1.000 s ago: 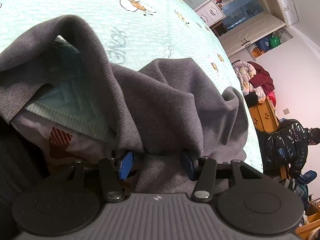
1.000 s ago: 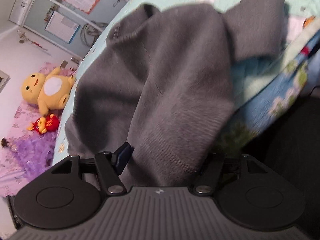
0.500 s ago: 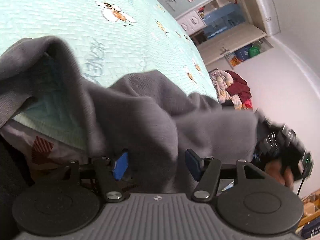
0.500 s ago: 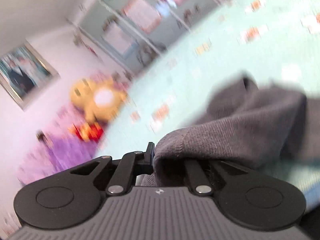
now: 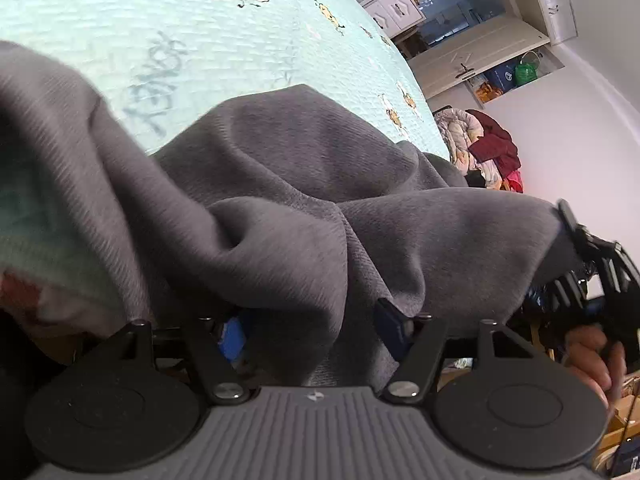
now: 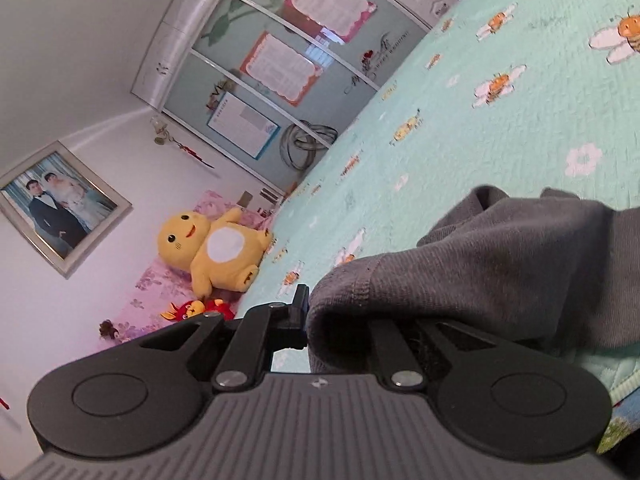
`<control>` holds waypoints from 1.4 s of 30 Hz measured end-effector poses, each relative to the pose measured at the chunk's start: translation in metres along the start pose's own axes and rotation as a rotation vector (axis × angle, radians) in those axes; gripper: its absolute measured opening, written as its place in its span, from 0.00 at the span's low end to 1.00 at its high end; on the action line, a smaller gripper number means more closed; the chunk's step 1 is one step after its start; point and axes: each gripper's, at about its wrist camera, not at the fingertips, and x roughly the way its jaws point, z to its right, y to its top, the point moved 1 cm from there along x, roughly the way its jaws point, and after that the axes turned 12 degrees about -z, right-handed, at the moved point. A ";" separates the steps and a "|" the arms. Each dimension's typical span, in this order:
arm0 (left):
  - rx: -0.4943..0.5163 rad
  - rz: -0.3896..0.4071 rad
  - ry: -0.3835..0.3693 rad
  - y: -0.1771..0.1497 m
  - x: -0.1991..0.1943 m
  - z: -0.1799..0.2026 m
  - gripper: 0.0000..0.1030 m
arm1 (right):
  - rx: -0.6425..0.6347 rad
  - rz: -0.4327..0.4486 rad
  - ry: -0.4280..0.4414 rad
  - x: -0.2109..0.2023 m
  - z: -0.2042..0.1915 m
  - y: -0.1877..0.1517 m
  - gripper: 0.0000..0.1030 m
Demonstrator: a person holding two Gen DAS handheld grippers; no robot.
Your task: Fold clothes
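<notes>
Between the fingers of the left gripper (image 5: 312,330), whose jaws are closing, hangs a fold of the grey garment (image 5: 304,200); whether the blue pads (image 5: 232,336) press it cannot be told. To its right, the right gripper (image 6: 320,320) is clamped tight on the garment's stitched hem, cloth draping over its right finger. Beyond both grippers the garment slumps onto the mint bee-print bedspread (image 6: 500,128). Farther off, left of the right gripper, sits a yellow plush toy (image 6: 212,248).
</notes>
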 end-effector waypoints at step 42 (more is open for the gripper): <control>0.220 0.532 0.110 0.130 -0.117 0.058 0.07 | -0.046 -0.028 -0.032 0.062 -0.018 0.052 0.12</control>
